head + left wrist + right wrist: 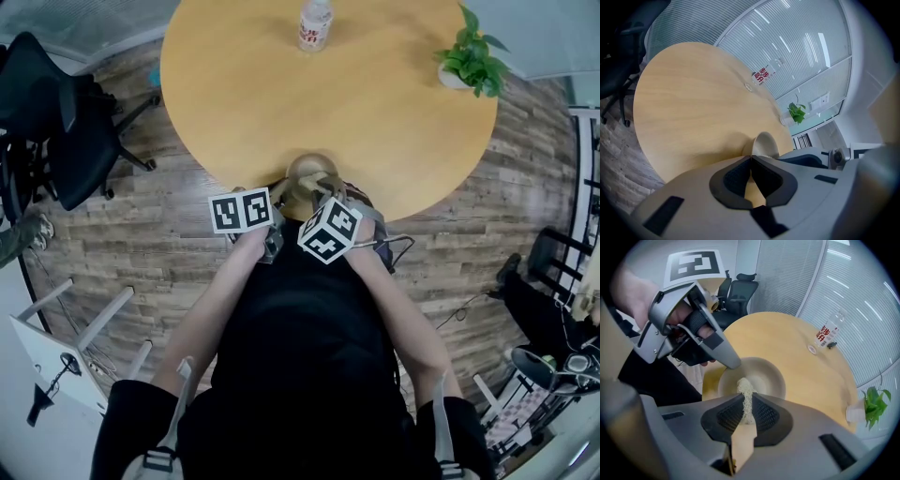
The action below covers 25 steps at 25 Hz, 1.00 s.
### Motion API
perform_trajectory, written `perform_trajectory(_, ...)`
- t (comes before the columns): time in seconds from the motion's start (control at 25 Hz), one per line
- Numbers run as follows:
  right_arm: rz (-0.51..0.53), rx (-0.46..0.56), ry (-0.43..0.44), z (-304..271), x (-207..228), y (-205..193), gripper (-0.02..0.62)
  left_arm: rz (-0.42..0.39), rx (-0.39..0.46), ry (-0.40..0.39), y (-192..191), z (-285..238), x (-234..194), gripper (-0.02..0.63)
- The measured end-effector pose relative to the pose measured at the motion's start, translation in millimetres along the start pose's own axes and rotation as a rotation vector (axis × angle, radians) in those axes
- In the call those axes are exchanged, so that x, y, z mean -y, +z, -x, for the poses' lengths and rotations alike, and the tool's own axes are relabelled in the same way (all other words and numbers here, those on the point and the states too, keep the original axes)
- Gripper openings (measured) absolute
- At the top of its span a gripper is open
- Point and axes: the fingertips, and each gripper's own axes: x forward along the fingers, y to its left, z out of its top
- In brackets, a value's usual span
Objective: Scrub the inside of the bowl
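right gripper view, and there's the bowl [757,376], pale and shallow, on the round wooden table [801,376] at its near edge, just in front of the person; its mouth faces up and the inside looks bare from here; poking over the bowl's near rim is the scrub pad [745,389], a thin pale fibrous strip held edge-on; the right gripper [748,405] is clamped on it, jaws pressed tight against both faces; gripped low like that, the free end sticks out past the jaw tips, so the pad and not the plastic meets the bowl; whether the tip touches the inner wall i can't tell; at the bowl's left rim, the left gripper [733,363] has its jaws pinched together on the edge, and in its own view the rim runs straight into the closed tips; my read is that this is the anchor, stopping a light bowl from skating or spinning once the rubbing starts; in the head view both marker cubes crowd over the bowl's near side, arms tucked in, which suits short firm strokes; scrubbing looks about to begin or barely under way; beyond the bowl, at the table's far side, stands a bottle [315,22]; far right of the bowl is a potted plant [472,58]; off to the bowl's left, down on the floor, a black office chair [56,122]; all well apart from the bowl, nothing in the way
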Motion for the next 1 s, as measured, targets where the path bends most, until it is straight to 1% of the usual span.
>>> perform_trajectory(0.12,-0.016,0.030,-0.087,-1,20,12,0.049,-0.002,-0.002,0.005,-1,0,0,0.018)
perform_trajectory(0.24,-0.001,0.073,-0.152,4,37,26,0.049,0.002,-0.005,0.007,-4,1,0,0.018)
perform_trajectory(0.32,0.041,0.093,-0.175,6,40,32,0.049,0.014,-0.001,0.005,-5,2,-1,0.018)
perform_trajectory(0.4,0.086,0.092,-0.183,3,36,31,0.049,0.019,0.002,0.004,-4,2,-2,0.018)
perform_trajectory(0.48,0.093,0.083,-0.176,-3,31,25,0.049,0.032,0.006,-0.001,-2,1,-1,0.018)
perform_trajectory(0.56,0.063,0.075,-0.144,-5,24,20,0.049,0.056,0.016,-0.010,-2,1,-1,0.018)
perform_trajectory(0.64,0.031,0.067,-0.085,-4,14,18,0.049,0.069,0.026,-0.012,0,1,-3,0.018)
perform_trajectory(0.76,0.000,0.047,0.026,-1,-5,14,0.049,0.070,0.035,-0.009,1,0,-4,0.018)
perform_trajectory(0.88,-0.077,0.036,0.167,4,-23,9,0.049,0.070,0.045,-0.005,4,0,-6,0.018)
perform_trajectory(0.96,-0.118,0.031,0.224,12,-26,5,0.049,0.069,0.049,0.002,6,1,-7,0.018)
perform_trajectory(1.0,-0.121,0.029,0.240,15,-25,4,0.049,0.069,0.049,0.003,6,1,-8,0.018)
